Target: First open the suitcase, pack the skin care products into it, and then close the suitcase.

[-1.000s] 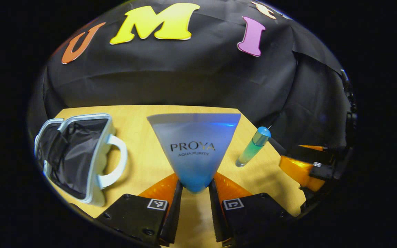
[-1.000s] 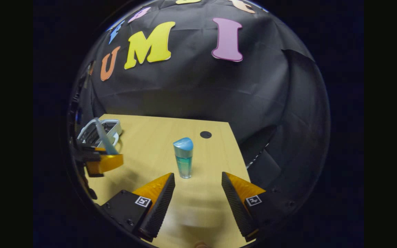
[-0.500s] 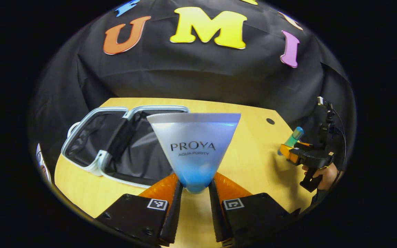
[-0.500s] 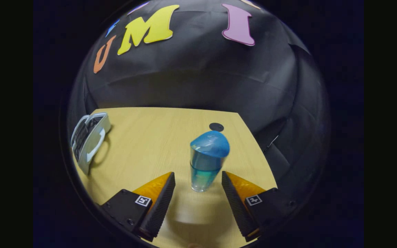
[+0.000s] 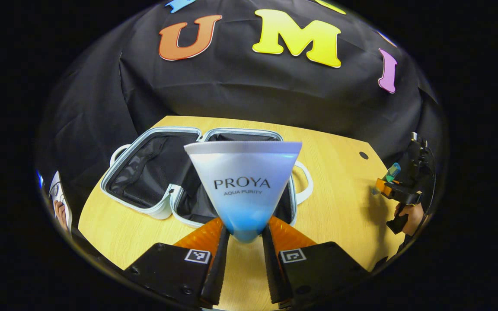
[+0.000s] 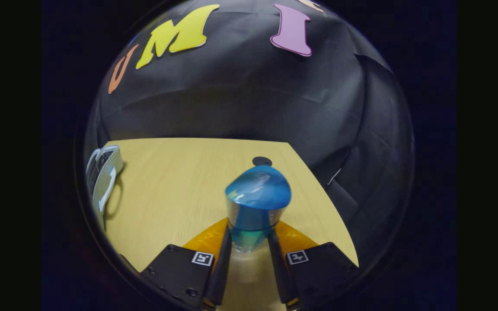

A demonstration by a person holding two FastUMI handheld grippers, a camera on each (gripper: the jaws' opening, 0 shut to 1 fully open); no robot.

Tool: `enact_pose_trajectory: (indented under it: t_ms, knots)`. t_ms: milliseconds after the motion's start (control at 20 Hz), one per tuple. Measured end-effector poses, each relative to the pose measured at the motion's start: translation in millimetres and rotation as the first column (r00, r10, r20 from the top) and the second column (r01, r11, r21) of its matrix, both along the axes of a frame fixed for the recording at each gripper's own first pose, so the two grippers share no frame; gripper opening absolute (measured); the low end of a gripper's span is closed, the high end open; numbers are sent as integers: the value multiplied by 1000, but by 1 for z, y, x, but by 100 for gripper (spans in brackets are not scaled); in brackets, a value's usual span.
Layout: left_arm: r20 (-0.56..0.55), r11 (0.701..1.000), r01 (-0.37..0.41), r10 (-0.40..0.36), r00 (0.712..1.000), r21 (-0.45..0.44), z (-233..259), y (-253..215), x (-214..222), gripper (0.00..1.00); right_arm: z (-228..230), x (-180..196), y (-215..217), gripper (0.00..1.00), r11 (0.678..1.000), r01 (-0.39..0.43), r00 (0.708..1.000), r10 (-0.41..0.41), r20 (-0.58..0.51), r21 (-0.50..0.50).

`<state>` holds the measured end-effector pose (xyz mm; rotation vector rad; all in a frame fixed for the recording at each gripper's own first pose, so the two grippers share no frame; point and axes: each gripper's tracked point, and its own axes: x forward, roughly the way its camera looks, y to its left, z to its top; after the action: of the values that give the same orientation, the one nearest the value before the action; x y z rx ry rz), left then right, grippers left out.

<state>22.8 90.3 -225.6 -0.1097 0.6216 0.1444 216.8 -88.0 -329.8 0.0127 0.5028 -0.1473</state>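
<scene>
Left gripper clamps tube, held over open suitcase near tabletop left edge. Right gripper clamps bottle near right edge.

Light wooden table, grain running across, set against the black cloth wall. Small dark round hole near the far edge at about two o'clock in the left gripper view; same hole at twelve o'clock just behind the bottle cap in the right gripper view. Open suitcase lying flat on the table at ten to eleven o'clock in the left gripper view, both halves spread side by side, dark lining up, pale rim, white handle at the right end. Same suitcase at nine o'clock in the right gripper view, near the table's left edge.
</scene>
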Motion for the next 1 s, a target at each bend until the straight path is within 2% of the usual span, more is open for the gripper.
enact_pose_trajectory:
  t_ms: [200, 500, 700, 900, 1000]
  knots:
    - [-32, 999, 30, -30, 999, 20, -5, 15, 14, 44, 16, -14, 19, 41, 1000, -22, 1000, 22, -6, 11]
    - [-157, 992, 109, -98, 983, 61, -30, 46, 48, 44, 71, -62, 71, 40, 993, -116, 993, 116, 25, 19]
    - [-317, 987, 134, -99, 943, 92, -69, 73, 67, 45, 106, -92, 110, 40, 988, -143, 989, 141, 48, 57]
    - [-438, 989, 142, -111, 892, 37, -104, 79, 78, 45, 129, -116, 138, 40, 986, -150, 987, 146, 70, 68]
    - [-468, 992, 127, -103, 878, 21, -118, 79, 82, 44, 131, -128, 147, 40, 986, -156, 986, 152, 69, 59]
